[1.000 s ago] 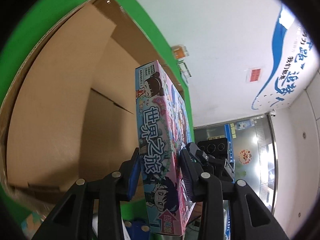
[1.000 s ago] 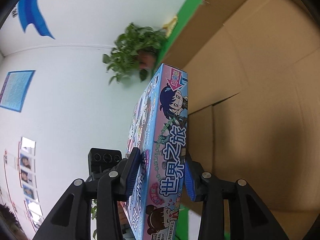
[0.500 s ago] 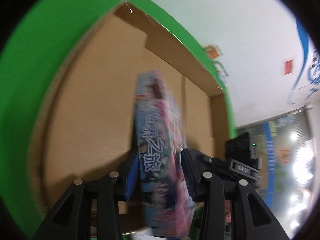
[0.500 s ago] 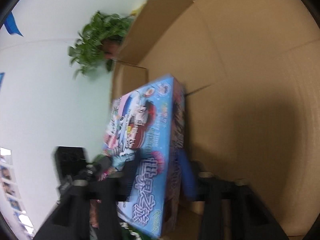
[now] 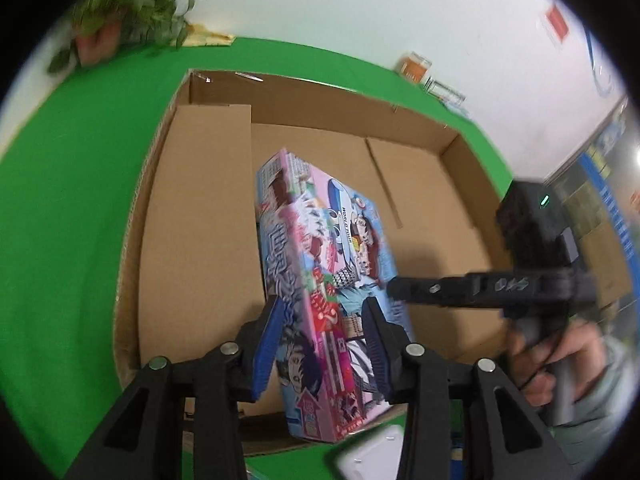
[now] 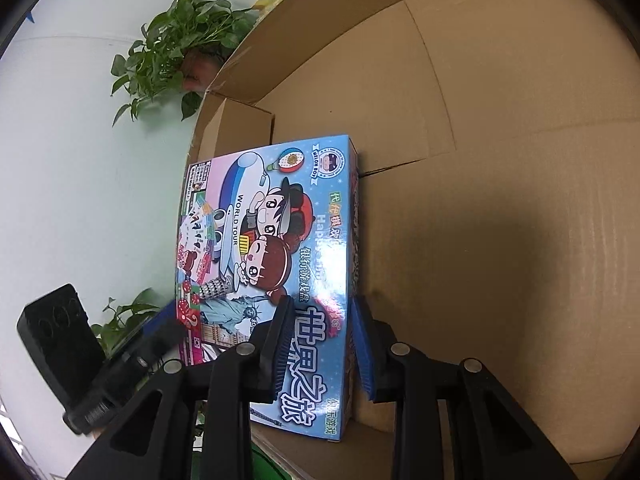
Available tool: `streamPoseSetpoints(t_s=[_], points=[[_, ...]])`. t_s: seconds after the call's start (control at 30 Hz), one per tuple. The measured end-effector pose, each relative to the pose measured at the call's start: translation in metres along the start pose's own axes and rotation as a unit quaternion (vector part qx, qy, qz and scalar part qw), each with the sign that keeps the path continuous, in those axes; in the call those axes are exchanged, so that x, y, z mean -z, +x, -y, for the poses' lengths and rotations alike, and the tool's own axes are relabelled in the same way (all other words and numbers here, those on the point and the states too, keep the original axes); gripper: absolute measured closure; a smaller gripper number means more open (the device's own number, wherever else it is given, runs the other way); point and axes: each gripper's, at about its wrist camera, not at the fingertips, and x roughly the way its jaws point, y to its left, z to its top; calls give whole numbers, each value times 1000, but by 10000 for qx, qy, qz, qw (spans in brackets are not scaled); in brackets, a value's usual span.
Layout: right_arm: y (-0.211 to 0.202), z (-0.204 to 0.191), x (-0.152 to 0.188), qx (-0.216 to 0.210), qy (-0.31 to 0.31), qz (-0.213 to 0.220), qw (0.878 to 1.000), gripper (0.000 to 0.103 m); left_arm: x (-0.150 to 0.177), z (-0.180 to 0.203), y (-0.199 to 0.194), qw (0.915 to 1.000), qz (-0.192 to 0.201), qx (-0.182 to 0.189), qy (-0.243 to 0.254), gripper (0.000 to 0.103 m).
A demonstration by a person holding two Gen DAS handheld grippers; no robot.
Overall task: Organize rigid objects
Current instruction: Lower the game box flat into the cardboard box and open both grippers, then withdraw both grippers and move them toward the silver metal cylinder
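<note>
Left wrist view: a second ago the game box (image 5: pixel 320 280) stood edge-on against the wall; now it tilts inside the cardboard carton (image 5: pixel 200 216), near its front wall. The left gripper (image 5: pixel 324 344) is clamped on the box's near end. The right gripper (image 5: pixel 394 290), held by a hand (image 5: pixel 560 364), is blurred.

Right wrist view: the box's cartoon face now shows. The right gripper (image 6: pixel 320 344) is clamped on its spine edge, its jaws having closed further. The box's underside is hidden.
</note>
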Motion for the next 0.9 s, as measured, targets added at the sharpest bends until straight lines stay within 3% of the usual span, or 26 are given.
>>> streamPoseSetpoints(t_s=[0.13,0.23,0.37,0.43,0.47,0.5,0.53,0.6,0.63,0.73,0.8,0.9], points=[[-2,2,2,198,-20,-44,9998,74,7,-4,14,9993,-239,-257,88,76],[6,-3,0,318,-163,-135,9993,70,9,0,15,9986,-216,-437,192,76],[8,-8,5,305,-297,-256,9988,69,12,8,-13,9980,383,-386,323,76],[4,-12,11,495,-412,-248,9976,63,18,13,-37,9942,816,-560,429,70],[-1,-21,15,744,-609,-169,9952,53,23,16,-51,9899,1132,-693,491,65],[-11,-34,23,1099,-939,26,9895,40,26,17,-63,9856,1395,-802,524,46],[-24,-58,34,1528,-1396,395,9776,33,32,17,-76,9796,1678,-971,526,18],[-47,-102,68,2095,-2052,1159,9490,7,41,14,-97,9653,2189,-1363,418,1],[-58,-124,89,2308,-2290,1533,9332,6,45,8,-104,9618,2306,-1442,319,1],[-84,-154,139,2696,-2566,2096,9042,6,55,-9,-112,9664,2229,-1276,-96,1],[-99,-157,165,2939,-2525,2393,8902,6,70,-8,-122,9640,2382,-1136,-312,1],[-115,-156,200,3112,-2483,2597,8798,6,93,14,-136,9561,2739,-1045,-59,1]])
